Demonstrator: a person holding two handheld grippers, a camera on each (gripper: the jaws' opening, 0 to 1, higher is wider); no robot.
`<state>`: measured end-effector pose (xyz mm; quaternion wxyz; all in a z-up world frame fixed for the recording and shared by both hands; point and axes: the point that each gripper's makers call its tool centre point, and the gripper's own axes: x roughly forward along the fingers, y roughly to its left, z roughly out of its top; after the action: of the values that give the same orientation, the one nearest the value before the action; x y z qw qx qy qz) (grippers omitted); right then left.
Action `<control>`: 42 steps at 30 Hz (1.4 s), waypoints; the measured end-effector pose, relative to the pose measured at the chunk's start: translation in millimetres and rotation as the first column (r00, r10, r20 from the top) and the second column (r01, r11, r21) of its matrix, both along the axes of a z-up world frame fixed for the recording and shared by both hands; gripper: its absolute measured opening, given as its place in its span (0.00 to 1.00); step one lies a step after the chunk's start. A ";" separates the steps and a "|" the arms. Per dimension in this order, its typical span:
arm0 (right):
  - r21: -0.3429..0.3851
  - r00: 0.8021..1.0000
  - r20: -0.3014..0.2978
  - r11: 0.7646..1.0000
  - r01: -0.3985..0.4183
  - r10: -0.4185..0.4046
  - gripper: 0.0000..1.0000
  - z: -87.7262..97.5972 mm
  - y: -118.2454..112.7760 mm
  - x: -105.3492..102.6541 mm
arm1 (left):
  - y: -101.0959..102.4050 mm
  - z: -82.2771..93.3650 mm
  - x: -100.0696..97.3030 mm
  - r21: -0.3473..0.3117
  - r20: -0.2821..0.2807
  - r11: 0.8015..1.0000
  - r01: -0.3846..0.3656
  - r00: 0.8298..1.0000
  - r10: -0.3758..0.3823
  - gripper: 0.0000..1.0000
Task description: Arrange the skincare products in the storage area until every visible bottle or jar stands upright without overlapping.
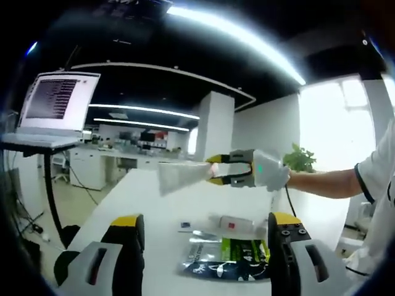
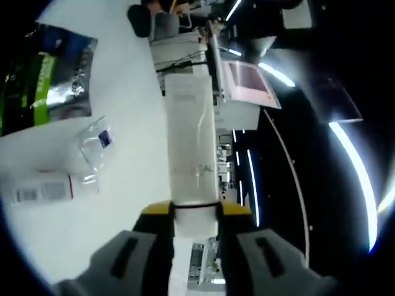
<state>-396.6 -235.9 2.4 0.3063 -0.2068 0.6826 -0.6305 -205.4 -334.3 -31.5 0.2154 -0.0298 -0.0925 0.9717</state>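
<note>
The right gripper (image 2: 195, 216) is clamped on a white tube (image 2: 191, 148), whose long axis runs straight out ahead of the jaws, off the table. The left gripper (image 1: 203, 229) stands apart, with a smaller tube (image 1: 237, 223) lying just ahead.

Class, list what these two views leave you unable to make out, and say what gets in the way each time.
- White tube: printed label blurred in the right gripper view; its cap end is hidden between the right claw jaws.
- Small white bottle lying on the table: label too small, left gripper view.
- Foil pouches: partly covered by the left claw jaws.
- Laptop screen: text too small.
</note>
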 end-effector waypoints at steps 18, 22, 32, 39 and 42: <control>-0.123 0.998 0.021 0.991 -0.049 0.051 0.25 31.5 2.8 45.9 | 8.3 25.2 2.5 0.189 -0.092 0.982 0.027 0.996 -0.010 0.73; -0.134 0.998 0.028 0.989 -0.055 0.059 0.25 33.5 2.7 51.8 | 5.2 28.2 3.6 0.207 -0.109 0.978 0.028 0.994 -0.006 0.65; -0.173 0.997 0.038 0.983 -0.062 0.070 0.25 40.9 7.0 67.4 | -5.7 33.0 2.5 0.234 -0.134 0.972 -0.015 0.990 0.047 0.58; -0.197 0.994 0.041 0.977 -0.088 0.097 0.25 49.9 3.3 83.5 | -1.3 37.7 3.5 0.248 -0.153 0.969 0.002 0.988 0.037 0.57; -0.208 0.993 0.044 0.973 -0.100 0.111 0.25 51.9 1.1 92.1 | 0.7 42.3 5.7 0.265 -0.170 0.964 0.019 0.985 0.028 0.54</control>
<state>-304.5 -234.9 54.3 0.3350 -0.2558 0.5930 -0.6861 -199.7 -333.6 10.9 0.2224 0.0838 -0.2028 0.9499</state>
